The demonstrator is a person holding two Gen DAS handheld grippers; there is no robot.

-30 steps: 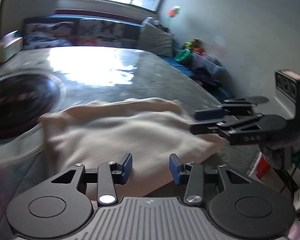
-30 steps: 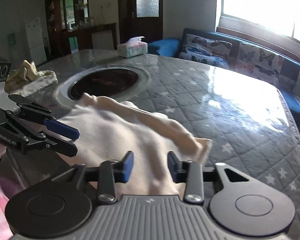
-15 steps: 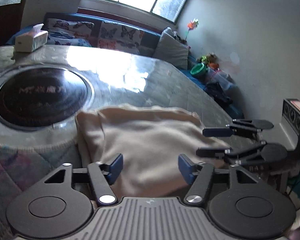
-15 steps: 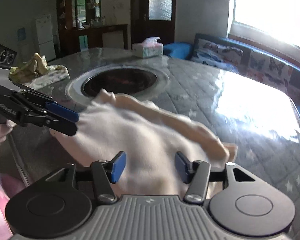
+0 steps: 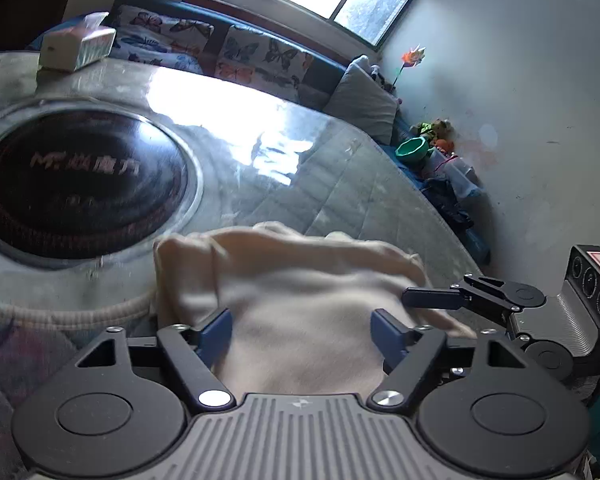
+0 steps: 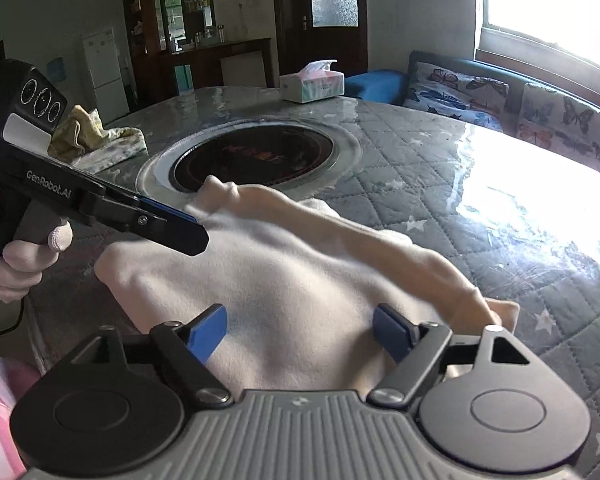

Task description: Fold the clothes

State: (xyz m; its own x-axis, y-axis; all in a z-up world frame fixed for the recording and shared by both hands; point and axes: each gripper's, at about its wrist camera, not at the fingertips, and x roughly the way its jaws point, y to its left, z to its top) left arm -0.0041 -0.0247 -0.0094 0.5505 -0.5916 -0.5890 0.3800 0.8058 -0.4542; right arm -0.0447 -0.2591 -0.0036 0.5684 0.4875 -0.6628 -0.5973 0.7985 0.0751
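Note:
A cream garment [image 5: 300, 292] lies folded on the quilted table cover near the front edge; it also shows in the right wrist view [image 6: 284, 280]. My left gripper [image 5: 302, 330] is open and empty, its fingers spread just above the garment's near edge. My right gripper [image 6: 300, 330] is open and empty too, over the garment's other side. In the left wrist view the right gripper [image 5: 440, 312] sits at the garment's right corner. In the right wrist view the left gripper [image 6: 180, 228] hovers at the garment's left end.
A round black induction plate [image 6: 256, 156] is set in the table behind the garment. A tissue box [image 6: 312, 82] stands at the far edge. A yellowish crumpled cloth [image 6: 96, 136] lies far left. A sofa with butterfly cushions [image 5: 220, 52] runs under the window.
Both grippers have opened wider and let go of the garment, which has settled onto the table. Both have drawn back and tilted upward a little.

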